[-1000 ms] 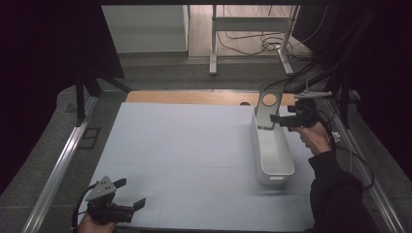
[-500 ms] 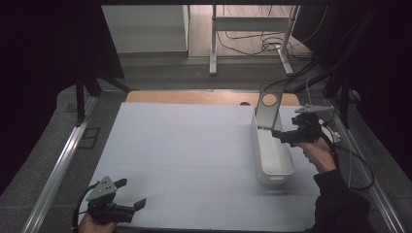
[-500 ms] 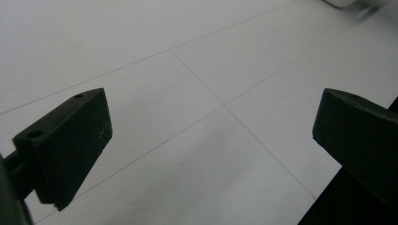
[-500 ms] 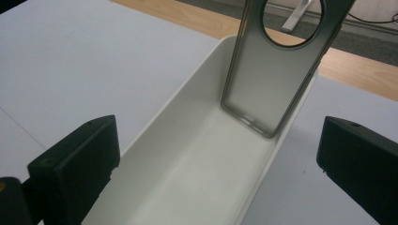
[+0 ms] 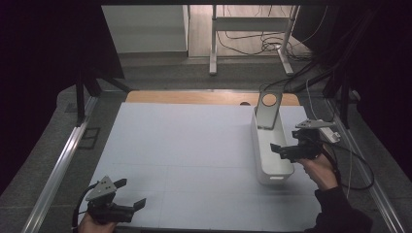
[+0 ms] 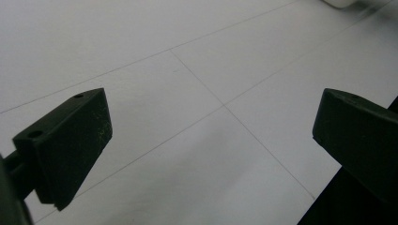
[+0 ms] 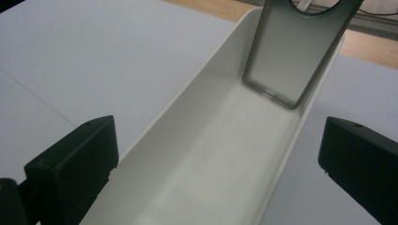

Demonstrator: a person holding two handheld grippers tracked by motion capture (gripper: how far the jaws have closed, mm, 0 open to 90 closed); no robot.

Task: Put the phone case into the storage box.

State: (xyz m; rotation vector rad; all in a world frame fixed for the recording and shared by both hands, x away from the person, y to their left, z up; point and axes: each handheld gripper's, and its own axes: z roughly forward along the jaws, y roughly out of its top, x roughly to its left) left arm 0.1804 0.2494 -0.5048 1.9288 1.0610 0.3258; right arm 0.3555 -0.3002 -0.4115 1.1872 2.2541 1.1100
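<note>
Dark walls and loose cables close the upper part of the high view, and below them your white desk [image 5: 184, 160] fills the middle of the frame, with a strip of bare wood along its far edge.

Next in size is the long white bin [image 5: 270, 154] at the right of the frame; it lies lengthwise on the desk. At its far end a grey plate with a round hole [image 5: 267, 109] stands tilted against the end wall, its foot inside the bin.

Since one second ago your right claw [image 5: 280, 149] has come down the frame, from the far end of the bin to beside its middle. Its jaws stand wide apart and hold nothing; in the right gripper view they frame the bin's open inside. I judge that you have let go of the plate and are drawing back, so this placing looks finished.

Your left claw [image 5: 131, 194] has stayed at the lower left of the frame, jaws apart, above bare desk.
</note>
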